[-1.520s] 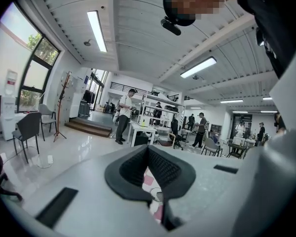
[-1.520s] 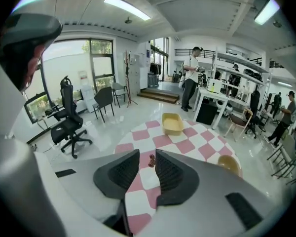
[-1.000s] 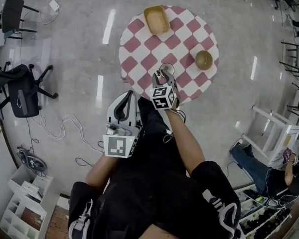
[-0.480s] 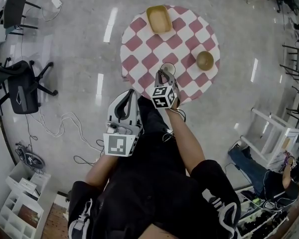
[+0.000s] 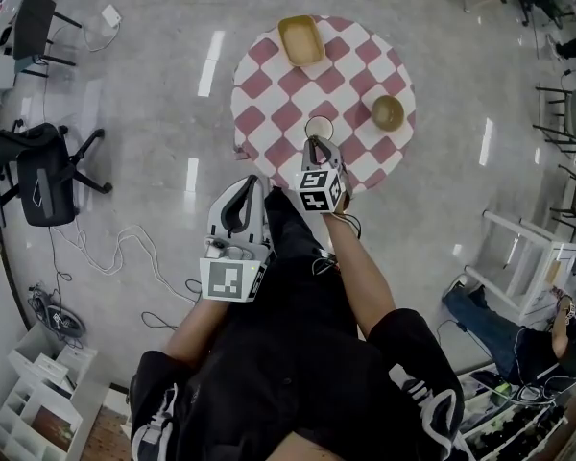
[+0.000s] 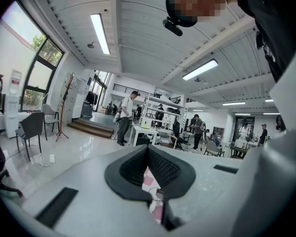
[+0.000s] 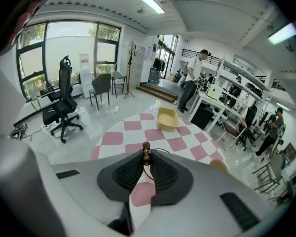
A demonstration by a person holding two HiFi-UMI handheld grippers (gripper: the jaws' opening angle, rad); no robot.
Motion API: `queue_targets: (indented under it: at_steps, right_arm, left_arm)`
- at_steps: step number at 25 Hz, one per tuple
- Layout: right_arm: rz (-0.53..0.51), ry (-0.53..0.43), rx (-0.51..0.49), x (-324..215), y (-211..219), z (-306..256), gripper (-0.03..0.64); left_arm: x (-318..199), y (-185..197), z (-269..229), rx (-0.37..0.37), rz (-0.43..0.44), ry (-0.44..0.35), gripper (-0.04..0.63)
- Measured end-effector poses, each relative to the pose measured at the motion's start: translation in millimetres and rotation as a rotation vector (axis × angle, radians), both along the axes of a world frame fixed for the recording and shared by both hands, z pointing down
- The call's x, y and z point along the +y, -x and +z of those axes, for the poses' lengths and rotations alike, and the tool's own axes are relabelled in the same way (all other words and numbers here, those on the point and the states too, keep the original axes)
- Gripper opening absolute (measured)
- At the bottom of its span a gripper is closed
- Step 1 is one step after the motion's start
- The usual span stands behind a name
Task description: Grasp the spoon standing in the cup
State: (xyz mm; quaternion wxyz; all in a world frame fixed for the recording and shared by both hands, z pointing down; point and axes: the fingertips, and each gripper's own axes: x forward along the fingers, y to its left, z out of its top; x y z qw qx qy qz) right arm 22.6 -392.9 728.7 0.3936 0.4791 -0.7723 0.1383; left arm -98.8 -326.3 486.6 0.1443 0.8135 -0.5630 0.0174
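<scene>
Checkered red and white, our round bench carries the cup near its front edge, with the spoon upright in it. Our right tongs are closing, tips touching either side of the spoon's knobbed handle top. Our left tongs, jaws together and empty, hang well back.

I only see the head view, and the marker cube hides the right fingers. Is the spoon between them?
Observer: Yes. In the right gripper view the spoon has its brown handle between the fingers of the right gripper, which are closing on it.
Child: What's the handle's top like?
Observer: Rounded brown knobs, poking just above the fingertips.
Child: And the other gripper?
Observer: In the left gripper view, the fingers of the left gripper meet at the tips, with nothing between them.
</scene>
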Motion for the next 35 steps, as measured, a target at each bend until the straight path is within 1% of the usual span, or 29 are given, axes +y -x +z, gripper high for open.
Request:
queue_targets:
  at_steps: [8,12,15,18,21,23,27,31,35]
  right_arm:
    - [0.036,-0.165,-0.051,30.9,-0.5,-74.1,0.057]
    - [0.043,-0.233,-0.07,72.1,-1.4,-115.3,0.057]
    - [0.048,-0.269,-0.088,112.3,-1.3,-140.5,0.057]
    - [0.061,-0.284,-0.134,158.1,-0.4,-161.7,0.057]
    - [0.084,-0.291,-0.221,200.8,2.1,-179.2,0.057]
    - [0.098,-0.285,-0.268,226.7,1.9,-187.7,0.057]
    - [0.125,-0.276,-0.325,267.9,-4.8,-201.6,0.057]
    - [0.153,-0.256,-0.385,291.4,-12.8,-211.0,0.057]
    - [0.156,-0.256,-0.399,308.1,-25.8,-219.5,0.057]
  left_arm:
    - [56.8,2.8,-33.3,0.005,0.024,-0.086,0.008]
    - [101.5,5.3,-47.0,-0.006,0.049,-0.121,0.008]
    - [137.3,12.4,-53.4,0.003,0.052,-0.131,0.008]
    - [171.3,18.5,-57.7,0.012,0.048,-0.138,0.008]
    - [197.9,21.7,-60.4,0.026,0.055,-0.139,0.008]
    - [212.3,21.0,-60.7,0.041,0.063,-0.132,0.008]
    - [236.5,13.1,-62.8,0.071,0.078,-0.13,0.008]
    - [249.2,-0.5,-60.2,0.041,0.11,-0.113,0.008]
    - [257.3,-14.1,-58.9,0.021,0.111,-0.106,0.008]
